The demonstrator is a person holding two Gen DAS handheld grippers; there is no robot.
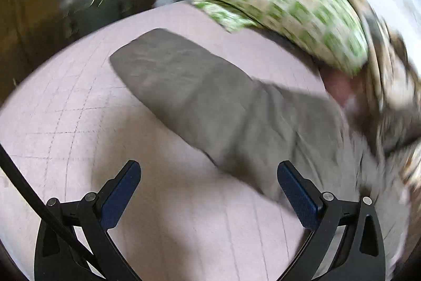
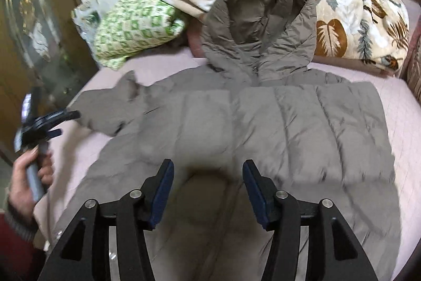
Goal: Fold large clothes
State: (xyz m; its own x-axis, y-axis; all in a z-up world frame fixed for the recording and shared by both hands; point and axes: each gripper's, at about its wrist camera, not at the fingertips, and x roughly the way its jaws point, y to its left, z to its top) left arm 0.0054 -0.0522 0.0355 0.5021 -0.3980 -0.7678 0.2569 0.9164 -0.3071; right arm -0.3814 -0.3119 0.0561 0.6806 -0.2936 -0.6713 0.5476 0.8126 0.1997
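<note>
A grey-brown puffer jacket (image 2: 289,123) lies spread flat on the pink bed (image 2: 410,107), its hood (image 2: 260,25) towards the pillows. Its left sleeve (image 1: 189,86) stretches out over the sheet in the left wrist view. My left gripper (image 1: 209,177) is open and empty, just above the sheet near where the sleeve joins the body. It also shows at the left of the right wrist view (image 2: 61,124), near the sleeve's cuff. My right gripper (image 2: 208,173) is open and empty above the jacket's lower middle.
A green checked pillow (image 2: 136,28) and a leaf-patterned blanket (image 2: 355,25) lie at the head of the bed. A wooden cabinet (image 2: 29,25) stands at the left. Pink sheet (image 1: 65,123) lies around the sleeve.
</note>
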